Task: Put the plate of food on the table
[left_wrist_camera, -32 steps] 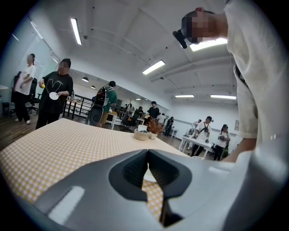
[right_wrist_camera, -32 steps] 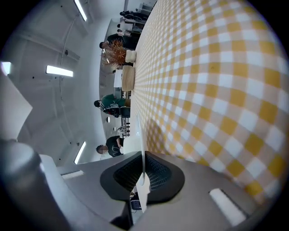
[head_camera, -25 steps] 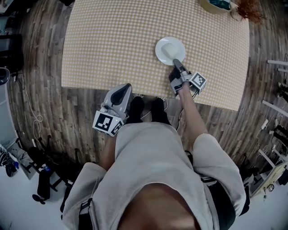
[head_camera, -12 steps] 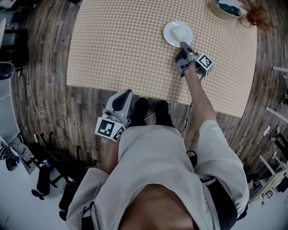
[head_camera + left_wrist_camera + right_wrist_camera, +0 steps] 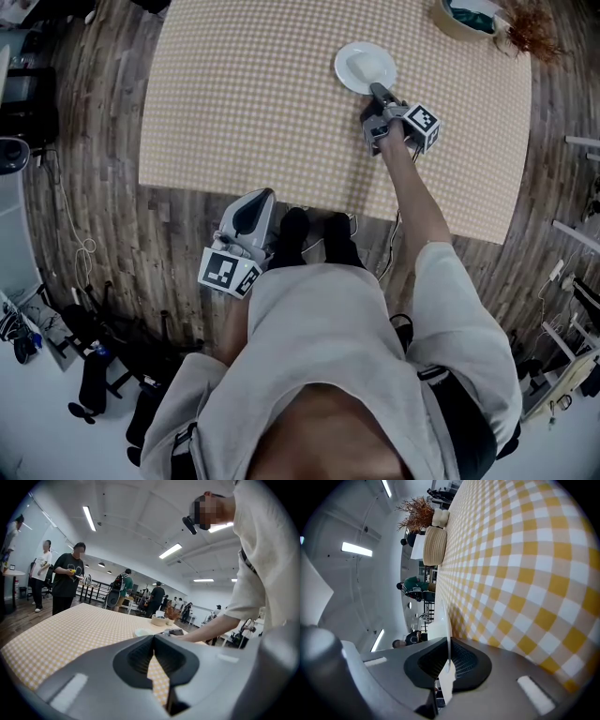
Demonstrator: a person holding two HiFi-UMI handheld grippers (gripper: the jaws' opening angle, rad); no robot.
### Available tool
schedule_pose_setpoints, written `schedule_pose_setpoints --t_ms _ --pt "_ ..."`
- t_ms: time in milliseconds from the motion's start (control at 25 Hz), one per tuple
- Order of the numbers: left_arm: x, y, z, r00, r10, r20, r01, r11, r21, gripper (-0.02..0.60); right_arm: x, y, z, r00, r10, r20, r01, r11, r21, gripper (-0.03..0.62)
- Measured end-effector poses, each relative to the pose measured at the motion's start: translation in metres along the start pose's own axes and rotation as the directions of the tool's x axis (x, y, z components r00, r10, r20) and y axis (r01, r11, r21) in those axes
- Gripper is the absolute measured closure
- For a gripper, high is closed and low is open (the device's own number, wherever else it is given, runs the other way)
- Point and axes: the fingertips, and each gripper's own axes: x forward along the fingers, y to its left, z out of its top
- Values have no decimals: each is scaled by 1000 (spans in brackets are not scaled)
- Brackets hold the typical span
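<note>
A white plate (image 5: 366,67) lies flat over the yellow-checked table (image 5: 244,103), toward its far right part; I cannot tell whether it rests on the cloth or what is on it. My right gripper (image 5: 378,93) is shut on the plate's near rim. In the right gripper view the plate (image 5: 448,627) shows edge-on, pinched between the pads of the right gripper (image 5: 449,660). My left gripper (image 5: 251,208) hangs off the table's near edge over the floor, shut and holding nothing. In the left gripper view the left gripper (image 5: 152,644) looks across the cloth at the plate (image 5: 143,632).
A woven basket (image 5: 466,13) and a dried plant (image 5: 530,36) stand at the table's far right corner, just beyond the plate. Several people (image 5: 68,581) stand past the table's far side. Cables and gear (image 5: 89,375) lie on the wooden floor at the left.
My right gripper has carried the plate farther in over the table, away from the near edge, then slowed. The left gripper has kept its place.
</note>
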Motion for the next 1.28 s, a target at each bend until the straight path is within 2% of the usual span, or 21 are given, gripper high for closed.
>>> schedule_pose_setpoints --t_ms 240,560,880,1000,1120,1280 --pt "4 3 0 1000 -7 1 7 1000 -2 574 3 -7 2 999 -49 21 49 998 32 582" --pt "4 8 -5 1000 -3 -1 3 1000 -16 574 5 -5 2 999 -28 43 24 997 76 571" --pt "7 6 -9 1000 -20 -6 20 1000 -23 574 6 14 5 990 133 41 -138 983 124 396" --pt "8 3 -10 1000 -29 -10 29 999 -32 574 6 13 1 993 122 -10 -121 992 39 387" --pt "9 4 -12 999 -37 -17 36 998 -45 574 9 17 -12 990 69 -124 -83 991 -109 379" --pt "10 4 -11 999 -47 -13 46 998 -48 574 11 21 -32 961 -48 -272 -50 939 -341 355"
